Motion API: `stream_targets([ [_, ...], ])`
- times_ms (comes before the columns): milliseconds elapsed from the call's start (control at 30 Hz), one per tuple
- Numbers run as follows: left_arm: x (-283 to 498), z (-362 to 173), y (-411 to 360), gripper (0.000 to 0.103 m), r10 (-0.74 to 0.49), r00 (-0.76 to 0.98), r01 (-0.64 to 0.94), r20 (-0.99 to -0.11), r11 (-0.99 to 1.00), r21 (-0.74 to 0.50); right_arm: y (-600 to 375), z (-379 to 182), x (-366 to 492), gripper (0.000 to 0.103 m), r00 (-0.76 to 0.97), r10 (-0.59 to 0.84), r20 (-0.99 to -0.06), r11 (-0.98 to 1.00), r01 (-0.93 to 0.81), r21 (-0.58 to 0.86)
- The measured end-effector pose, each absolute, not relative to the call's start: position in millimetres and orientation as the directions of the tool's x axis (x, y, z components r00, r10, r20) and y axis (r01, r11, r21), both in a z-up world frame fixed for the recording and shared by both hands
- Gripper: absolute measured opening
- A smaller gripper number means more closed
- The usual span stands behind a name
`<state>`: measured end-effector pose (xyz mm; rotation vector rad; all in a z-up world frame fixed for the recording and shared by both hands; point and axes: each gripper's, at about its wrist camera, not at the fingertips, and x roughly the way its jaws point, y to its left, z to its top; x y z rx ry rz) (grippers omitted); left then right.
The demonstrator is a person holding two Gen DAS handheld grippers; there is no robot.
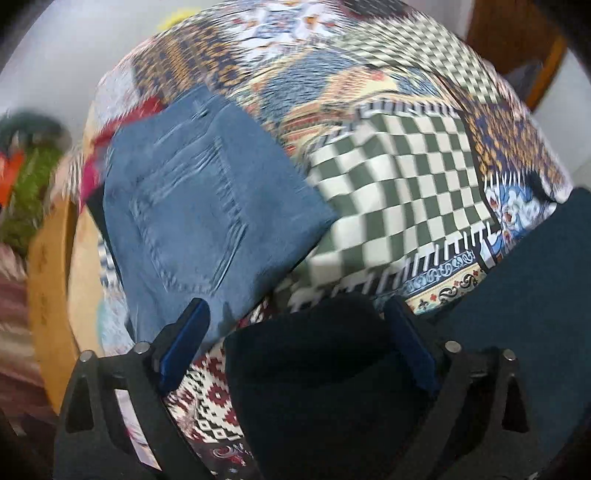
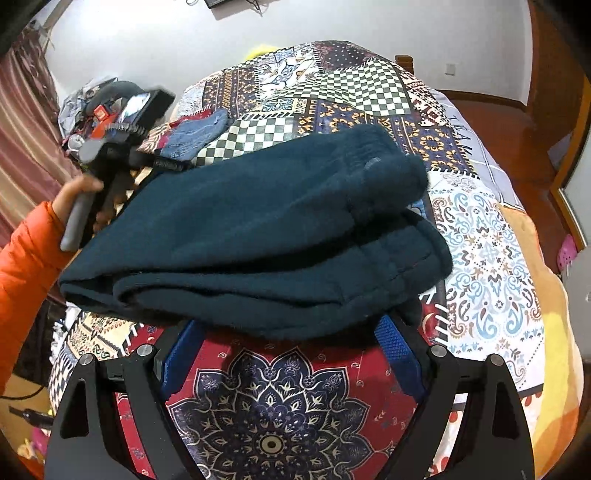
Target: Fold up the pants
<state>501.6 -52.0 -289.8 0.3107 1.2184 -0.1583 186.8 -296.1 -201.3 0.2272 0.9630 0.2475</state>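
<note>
1. Where the room is shown at its widest, in the right wrist view, a bed covered by a patchwork quilt of checkered, floral and mandala panels (image 2: 480, 258) is seen against a pale wall (image 2: 332, 22), with a reddish wooden floor (image 2: 517, 122) on the right and a striped pinkish curtain (image 2: 22, 122) on the left.
2. The folded dark teal fleece pants (image 2: 258, 240) are laid in several layers on the quilt, just ahead of the right tool (image 2: 291, 354).
3. The right tool's blue-padded fingers (image 2: 400, 360) are spread wide, with nothing gripped; their tips lie at the near edge of the pants.
4. Only in the right wrist view are the left tool (image 2: 122, 129) and the hand in an orange sleeve (image 2: 72, 195) holding it seen from outside.
5. In the left wrist view, which is blurred, the left tool (image 1: 295, 343) is shown open, with dark teal fabric (image 1: 325, 387) lying between its fingers; whether any is held cannot be told.
6. A folded piece of blue denim (image 1: 207, 206) is shown large in that view, lying on the quilt (image 1: 406, 166) near the bed's wooden edge (image 1: 51, 295).
</note>
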Motion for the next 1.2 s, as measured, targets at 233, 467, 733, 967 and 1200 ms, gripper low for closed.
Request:
stream_targets([
  [233,450.1,-278.2,2.1,0.1,0.059,0.365,0.199,-0.929,0.97,0.14,-301.4,-190.6,175.2,0.087,0.573,0.259,-0.778,0.963,-0.093,0.252],
  [467,358.1,-265.0,42.9,0.1,0.059,0.351,0.122,-0.935,0.987,0.108,-304.4,-178.6,161.1,0.087,0.609,0.261,-0.749,0.961,-0.089,0.262],
  [733,286.8,-250.6,23.6,0.099,0.0,0.378,0.089,-0.926,0.995,0.036,-288.6,-162.4,156.3,0.087,0.64,0.317,-0.7,0.944,-0.14,0.299],
  [967,273.9,-199.4,-10.7,0.094,-0.088,0.507,0.183,-0.857,0.983,0.007,-267.2,-161.8,155.4,0.083,0.64,0.349,-0.684,0.936,-0.206,0.285],
  [1200,275.3,-207.5,-31.9,0.094,-0.116,0.502,0.243,-0.857,0.97,0.012,-268.6,-189.3,167.1,0.038,0.567,0.385,-0.728,0.921,-0.183,0.345],
])
